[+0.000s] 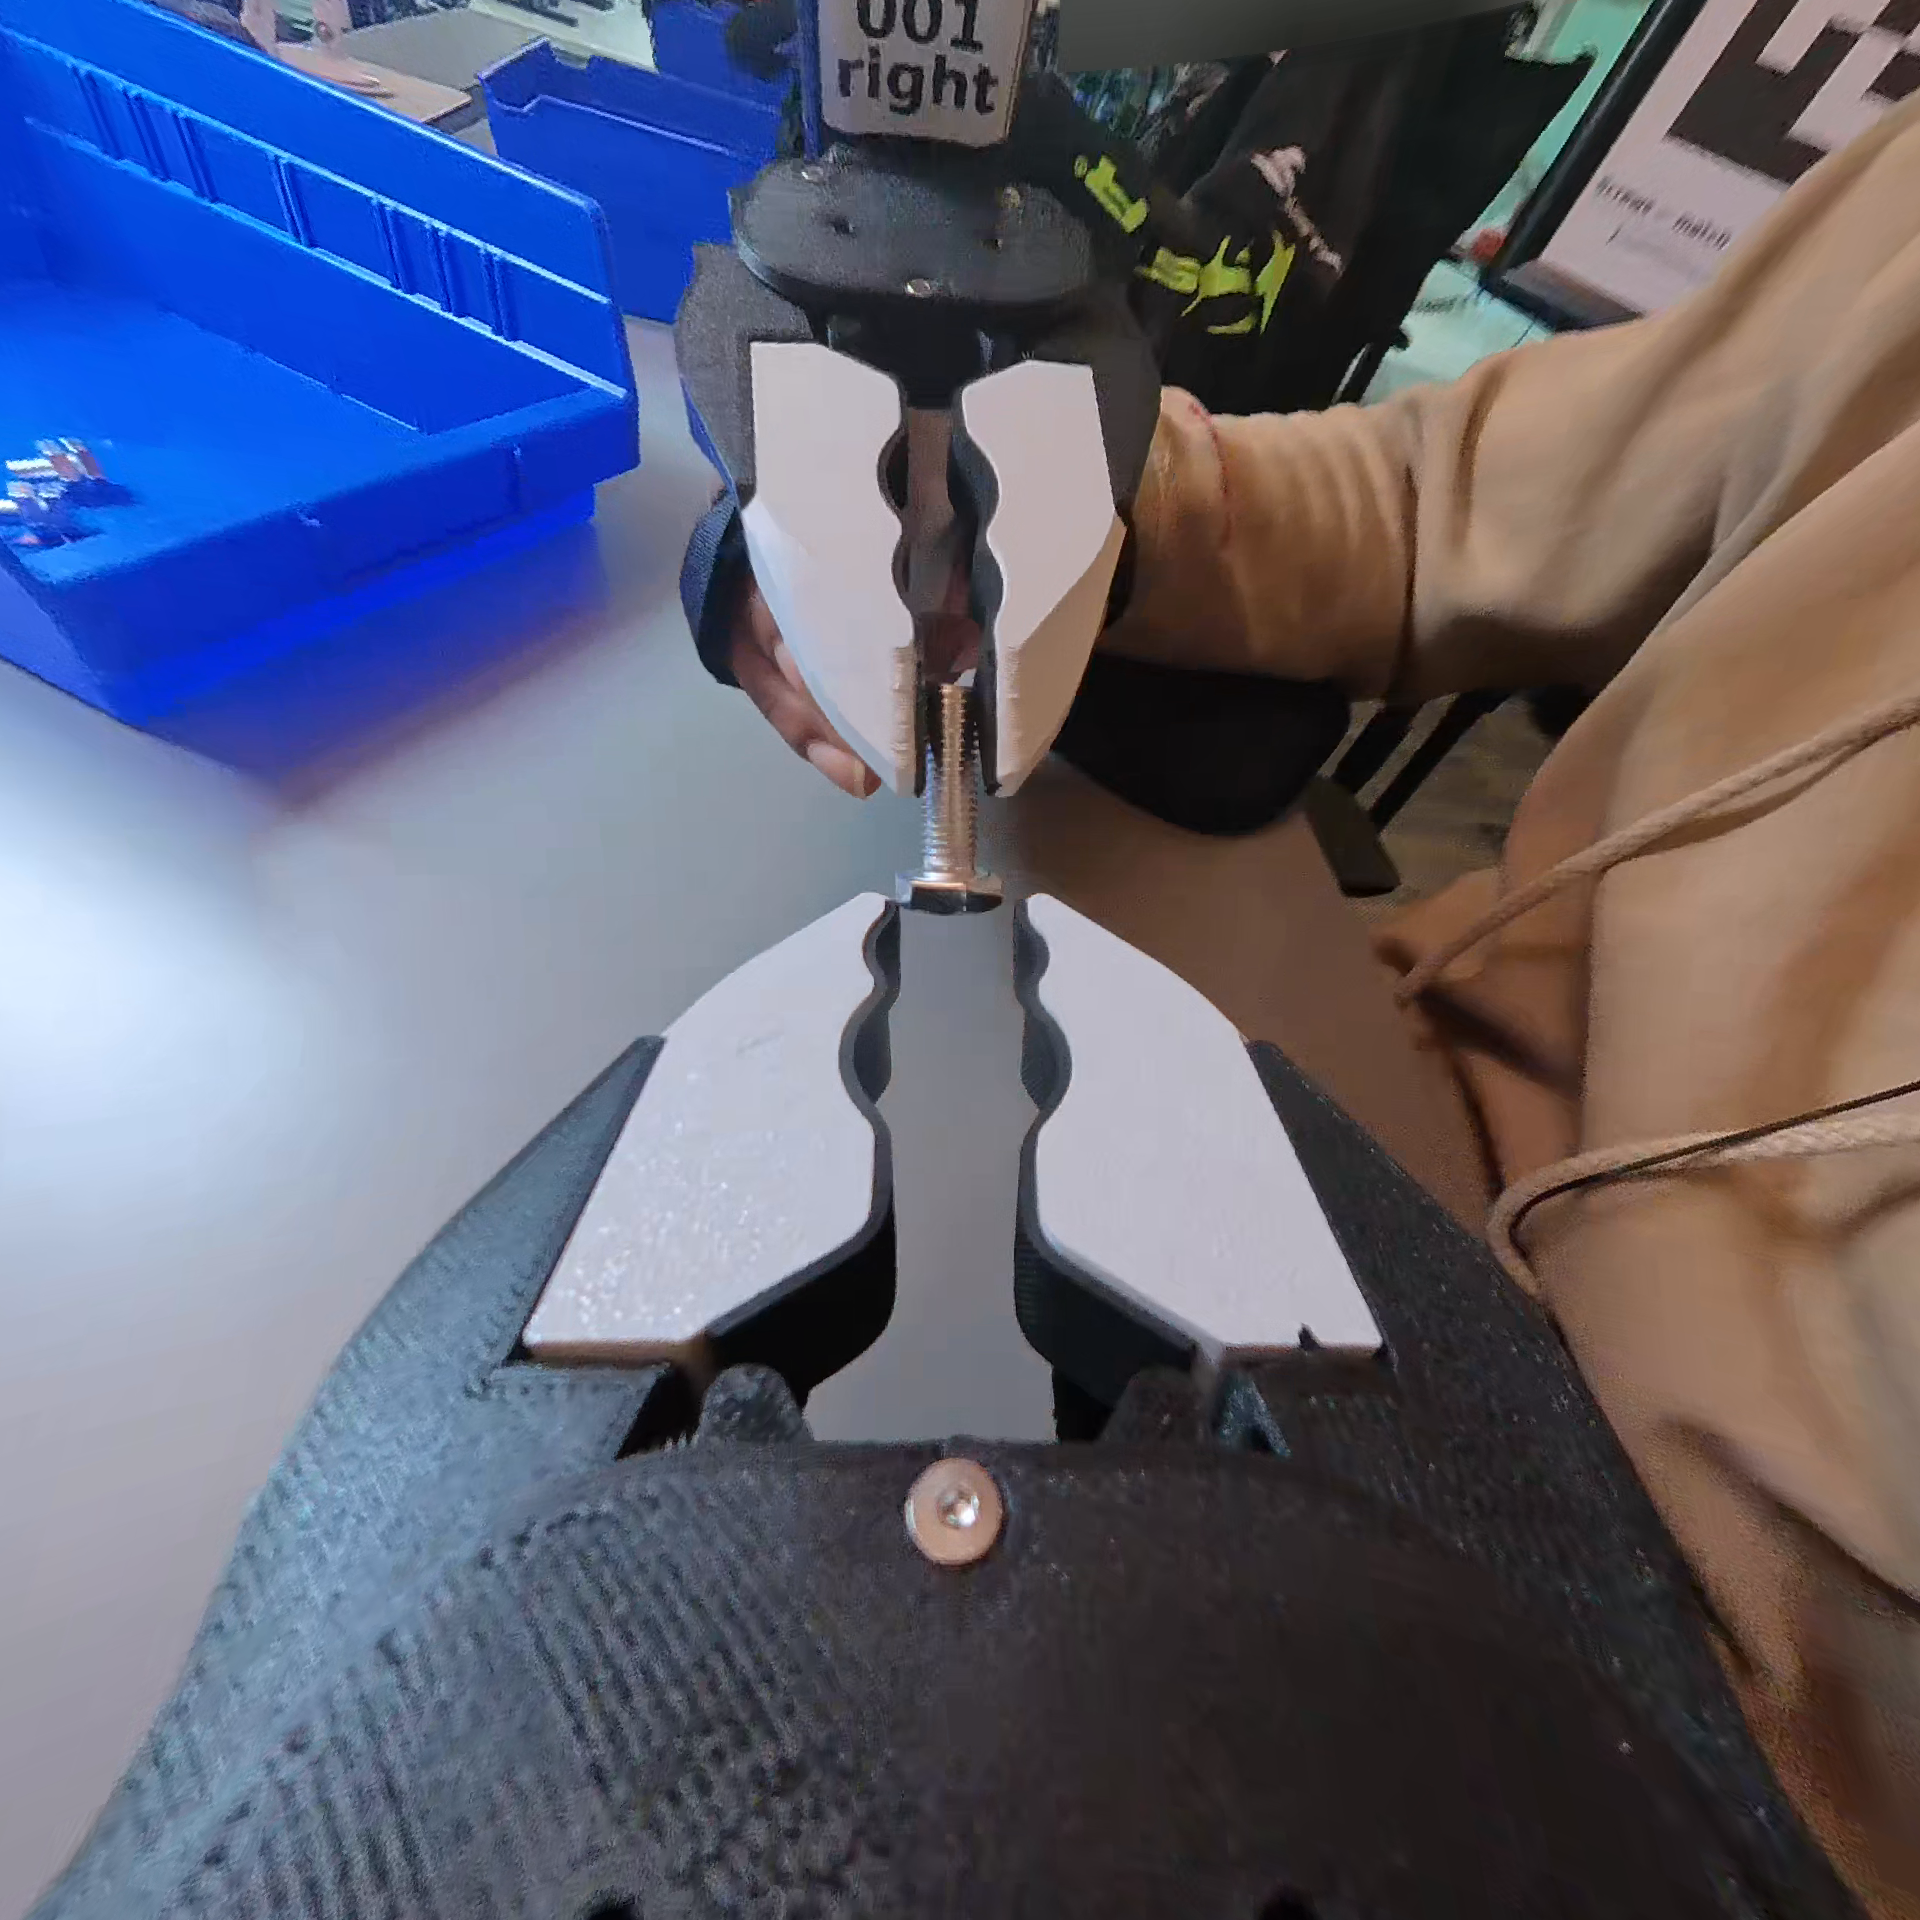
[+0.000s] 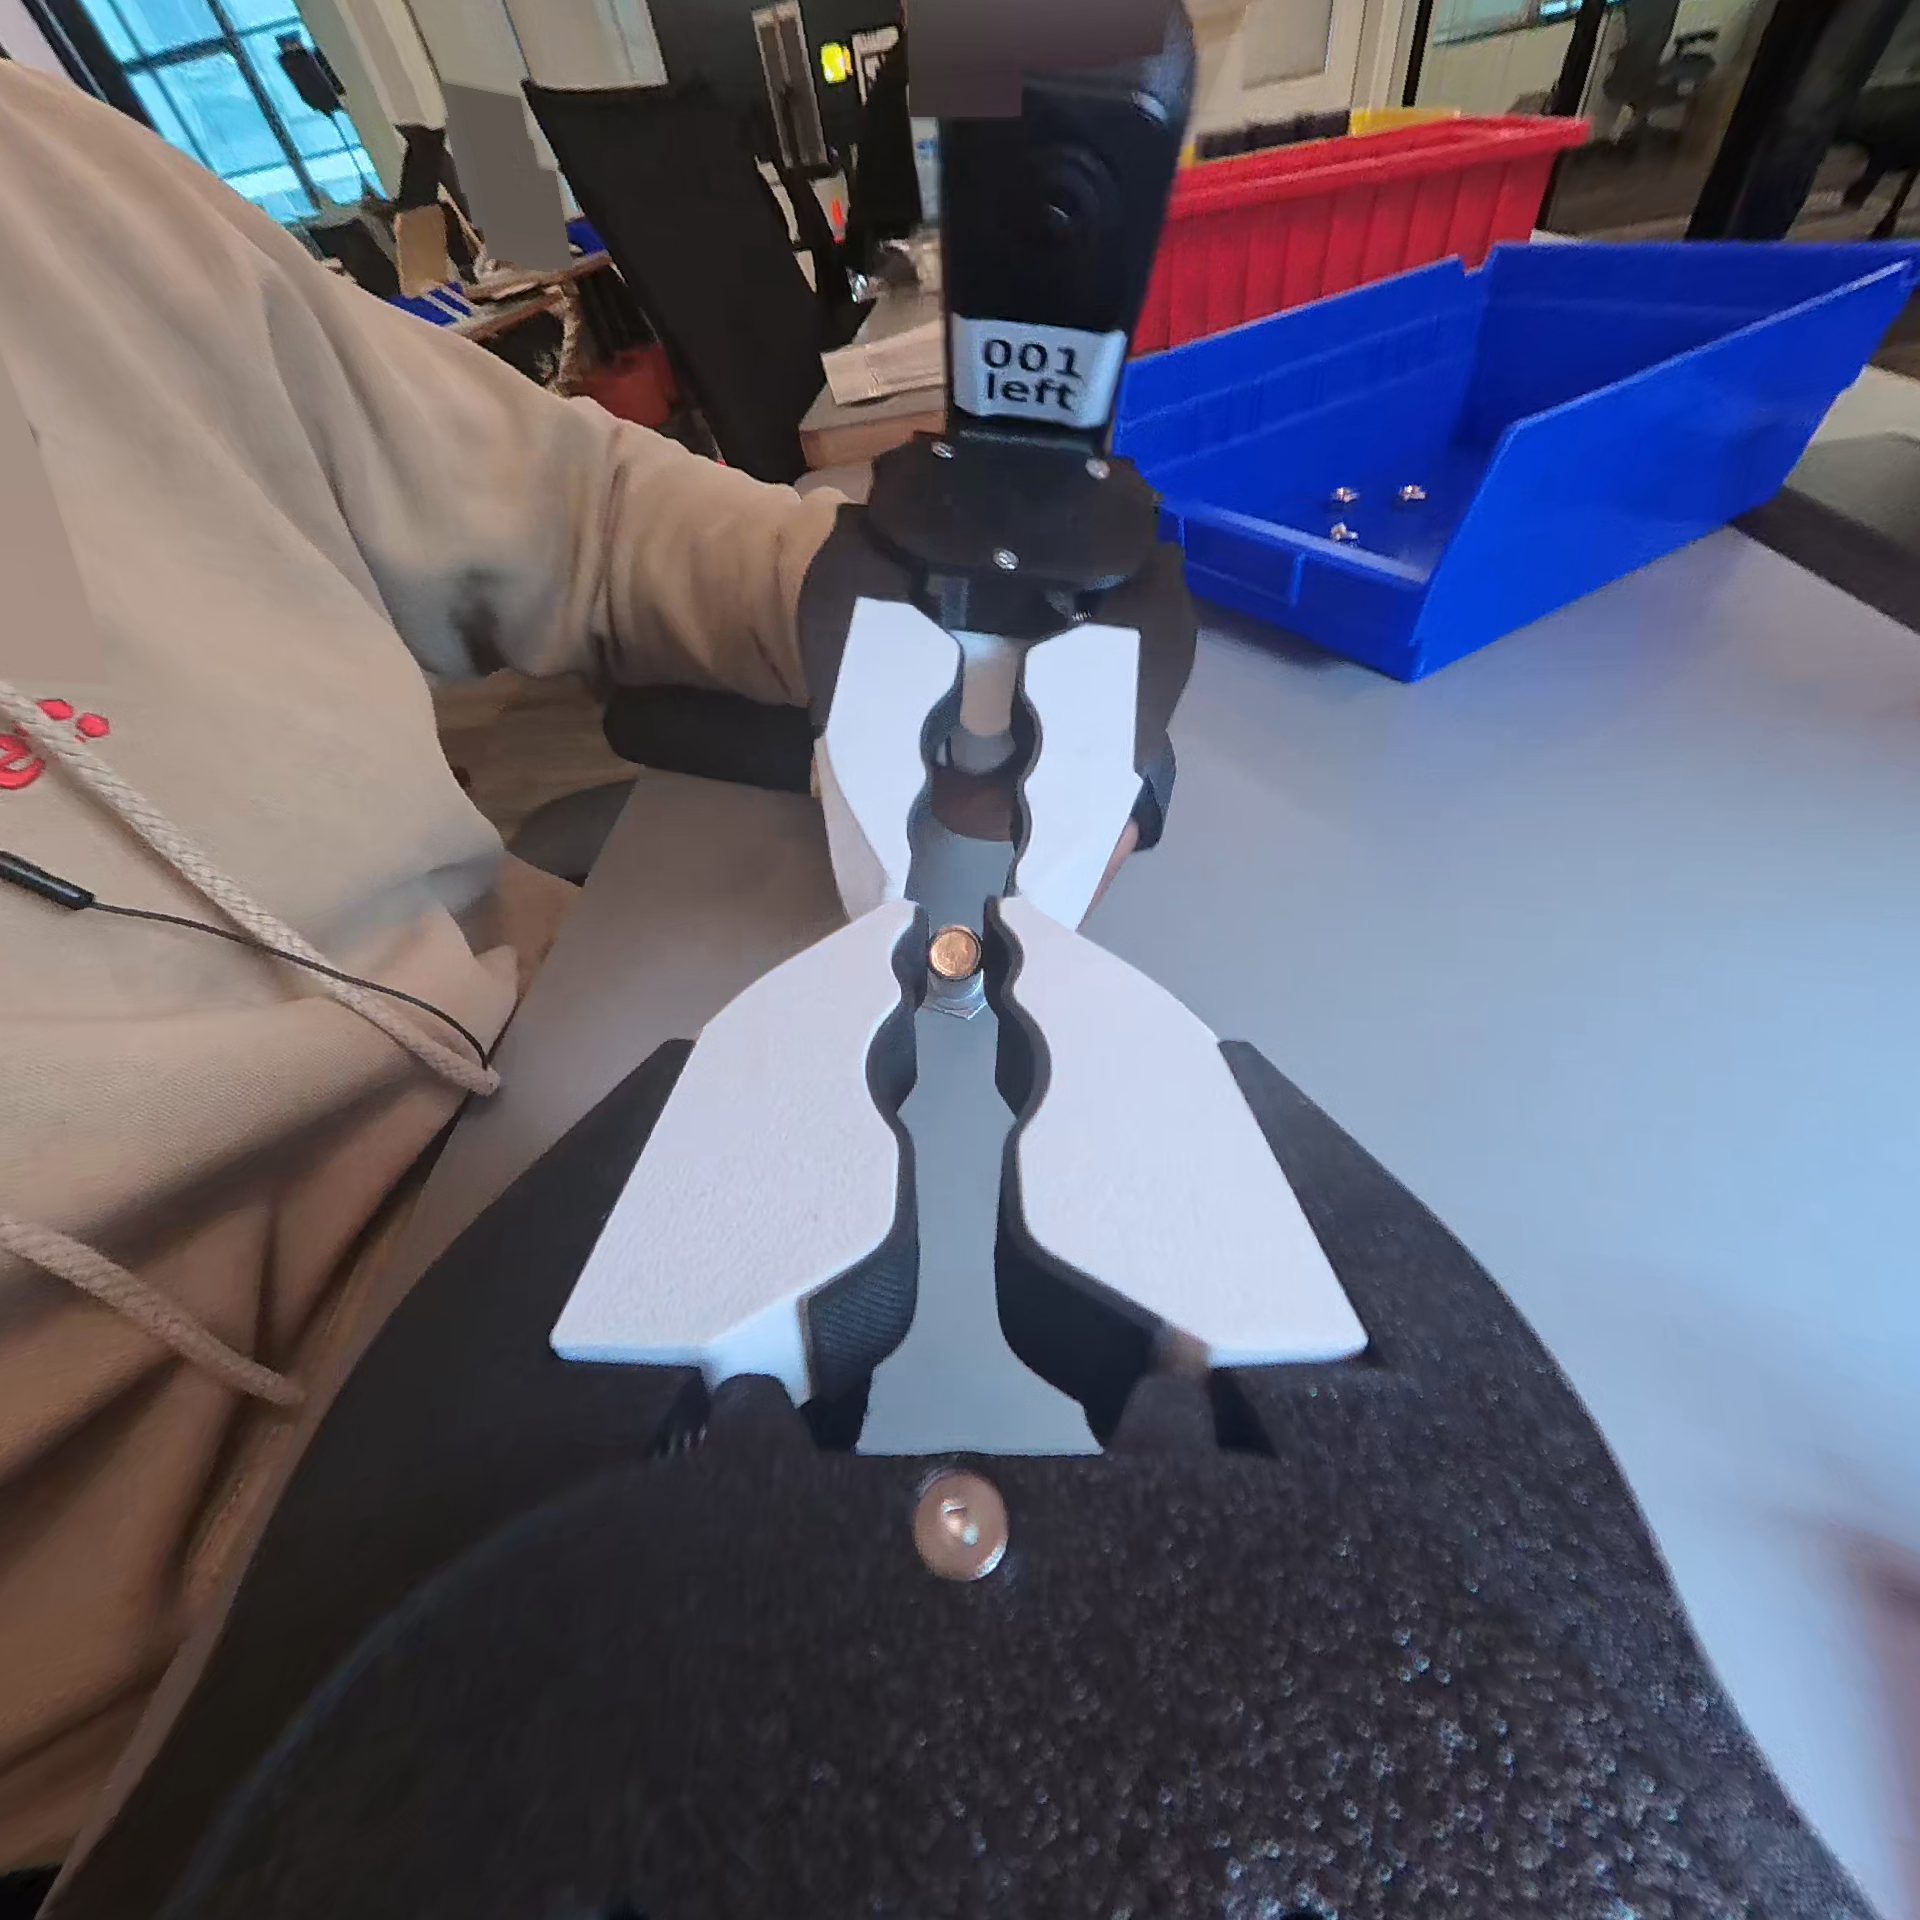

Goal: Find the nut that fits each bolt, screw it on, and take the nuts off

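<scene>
A: How are the two grippers posed?

B: They face each other, tip to tip, over a grey table (image 1: 312, 1039). The right gripper (image 1: 951, 779) has its jaws clamped on a bolt (image 1: 945, 790) by the threaded shank, head toward the left gripper (image 1: 951, 914), whose jaws stand apart, just beside the head.

A: Anything hard to make out?

B: Small metal parts (image 2: 1361, 509) lie in a blue bin (image 2: 1558, 416), too small to identify. A workshop blurs behind.

Premises present as a workshop or lab within an open-plan office. A grey worktable (image 2: 1507, 935) carries blue plastic parts bins (image 2: 1558, 436) holding small metal fasteners (image 2: 1371, 509). A red bin (image 2: 1351, 208) stands farther back. Large windows (image 2: 229, 114), cluttered desks and a printed marker board (image 1: 1766, 114) occupy the background.
</scene>
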A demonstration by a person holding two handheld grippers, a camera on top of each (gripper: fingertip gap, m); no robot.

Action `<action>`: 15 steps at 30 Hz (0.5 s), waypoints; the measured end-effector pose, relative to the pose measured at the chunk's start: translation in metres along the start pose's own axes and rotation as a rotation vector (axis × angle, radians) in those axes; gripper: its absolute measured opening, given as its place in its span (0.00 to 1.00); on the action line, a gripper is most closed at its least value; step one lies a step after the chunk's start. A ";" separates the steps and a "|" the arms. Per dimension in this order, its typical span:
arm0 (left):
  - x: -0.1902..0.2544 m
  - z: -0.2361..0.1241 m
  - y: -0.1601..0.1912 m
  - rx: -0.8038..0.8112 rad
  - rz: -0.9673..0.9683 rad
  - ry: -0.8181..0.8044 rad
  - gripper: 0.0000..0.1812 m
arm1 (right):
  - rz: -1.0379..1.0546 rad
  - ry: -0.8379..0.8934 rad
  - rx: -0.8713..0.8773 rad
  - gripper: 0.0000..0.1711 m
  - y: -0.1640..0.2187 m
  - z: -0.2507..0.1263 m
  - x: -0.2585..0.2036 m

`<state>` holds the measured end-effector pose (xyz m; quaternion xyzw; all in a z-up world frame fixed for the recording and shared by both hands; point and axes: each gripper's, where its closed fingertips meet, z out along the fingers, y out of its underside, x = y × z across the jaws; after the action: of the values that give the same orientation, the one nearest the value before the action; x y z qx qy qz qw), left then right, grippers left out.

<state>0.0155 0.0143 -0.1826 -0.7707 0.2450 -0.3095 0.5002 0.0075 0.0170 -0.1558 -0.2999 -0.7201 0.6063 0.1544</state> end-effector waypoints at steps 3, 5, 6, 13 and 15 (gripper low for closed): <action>-0.002 0.002 0.006 -0.048 0.095 -0.059 0.12 | 0.010 0.005 -0.026 0.06 0.004 0.002 0.001; -0.005 0.003 0.008 -0.063 0.140 -0.099 0.11 | 0.021 0.010 -0.047 0.06 0.007 0.004 0.003; -0.005 0.003 0.008 -0.064 0.152 -0.110 0.10 | 0.027 0.011 -0.058 0.06 0.009 0.005 0.003; -0.005 0.006 0.004 -0.039 0.194 -0.142 0.10 | 0.073 0.010 -0.029 0.06 0.005 0.007 0.003; -0.005 0.006 0.000 -0.012 0.194 -0.150 0.10 | 0.075 0.019 -0.003 0.06 0.000 0.006 0.004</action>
<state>0.0162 0.0209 -0.1855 -0.7672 0.2824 -0.1997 0.5402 0.0009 0.0144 -0.1580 -0.3327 -0.7078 0.6078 0.1377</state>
